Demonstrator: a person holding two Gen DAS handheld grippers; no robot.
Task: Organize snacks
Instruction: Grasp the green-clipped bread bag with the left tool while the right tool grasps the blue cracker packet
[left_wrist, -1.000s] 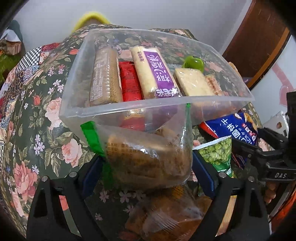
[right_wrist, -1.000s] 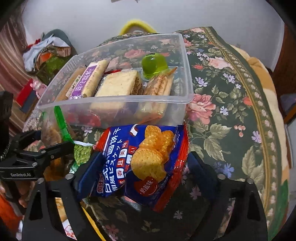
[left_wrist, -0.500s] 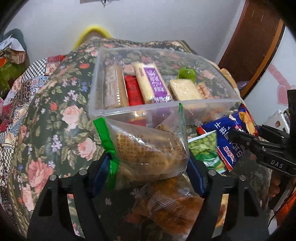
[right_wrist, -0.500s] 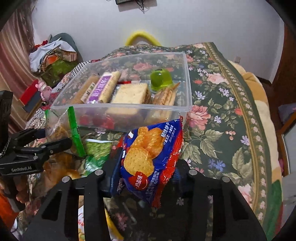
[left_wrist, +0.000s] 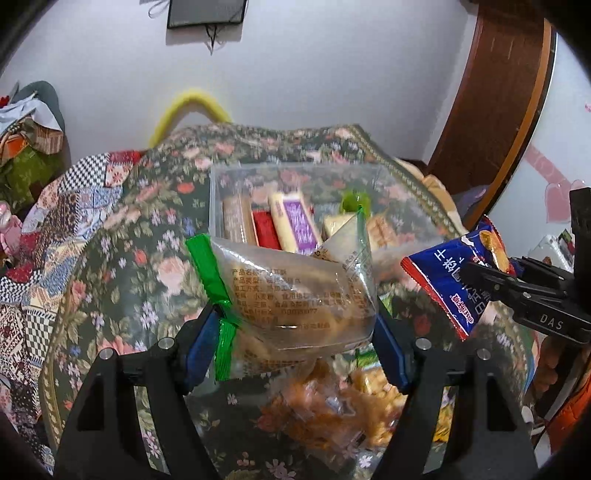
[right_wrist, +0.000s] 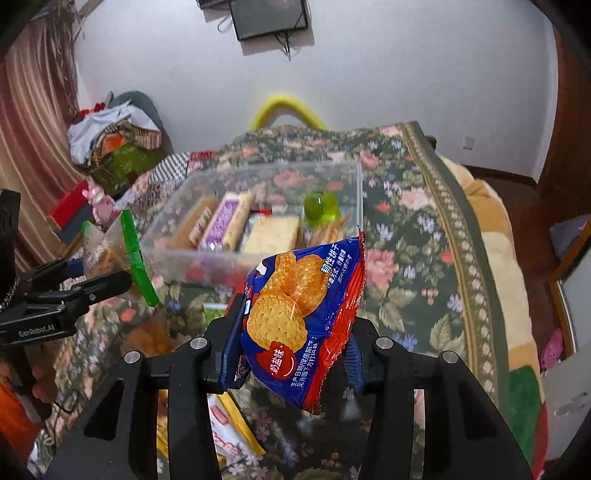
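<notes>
The left gripper (left_wrist: 295, 325) is clamped on a clear plastic packet of brown cakes with green sealed ends (left_wrist: 291, 299), its blue pads pressing both sides, and the packet hangs clear of the flowered dark-green cloth (left_wrist: 122, 273) that covers the table. The right gripper (right_wrist: 291, 347) is clamped on a blue and red foil packet of round biscuits (right_wrist: 299, 317), held tilted, its top corner pointing up towards the far wall. Both packets sit just in front of a clear rectangular plastic box (right_wrist: 258, 184), near its front wall but not inside it. In the box lie a purple-labelled long biscuit bar (right_wrist: 225, 221), a brown bar beside it, a red packet (left_wrist: 266, 232), a pale square cake (right_wrist: 273, 232) and a green jelly cup (right_wrist: 321, 210). Below the left gripper, loose orange snack packets (left_wrist: 332, 406) lie on the cloth. A yellow curved chair back (right_wrist: 288, 107) shows behind the table.
</notes>
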